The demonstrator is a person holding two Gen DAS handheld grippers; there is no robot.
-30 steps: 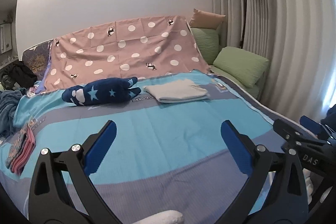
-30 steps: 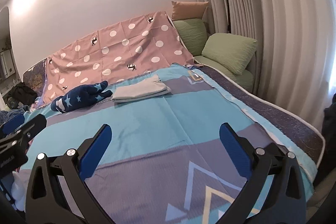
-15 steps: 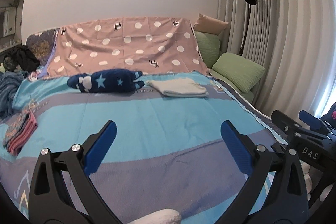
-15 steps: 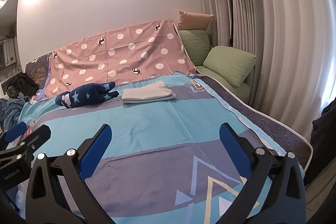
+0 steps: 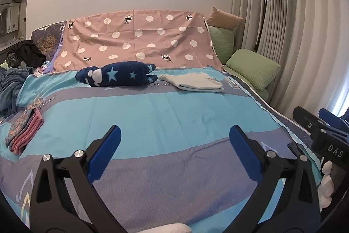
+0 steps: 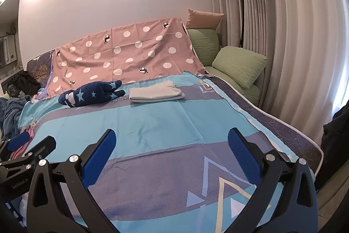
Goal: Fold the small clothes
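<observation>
1. Left gripper (image 5: 174, 154), low in frame: jaws wide apart, holding nothing.
2. Right gripper (image 6: 172, 153), low in frame: jaws apart, holding nothing.
3. Folded white cloth (image 5: 193, 81) lies centre-right, beside the navy star garment (image 5: 115, 74).
4. Pink folded stack (image 5: 24, 130) lies at left edge.

Left tongs (image 5: 174, 152): matte black frame, two angled arms, each tipped with a ribbed blue pad (image 5: 244, 154). Silver screws (image 5: 78, 153) sit at each arm joint. Right tongs (image 6: 171, 153): identical build. At 3 o'clock in the left view, its black housing carries white "DAS" lettering (image 5: 335, 151), with white-gloved fingers (image 5: 326, 185) beneath.
</observation>
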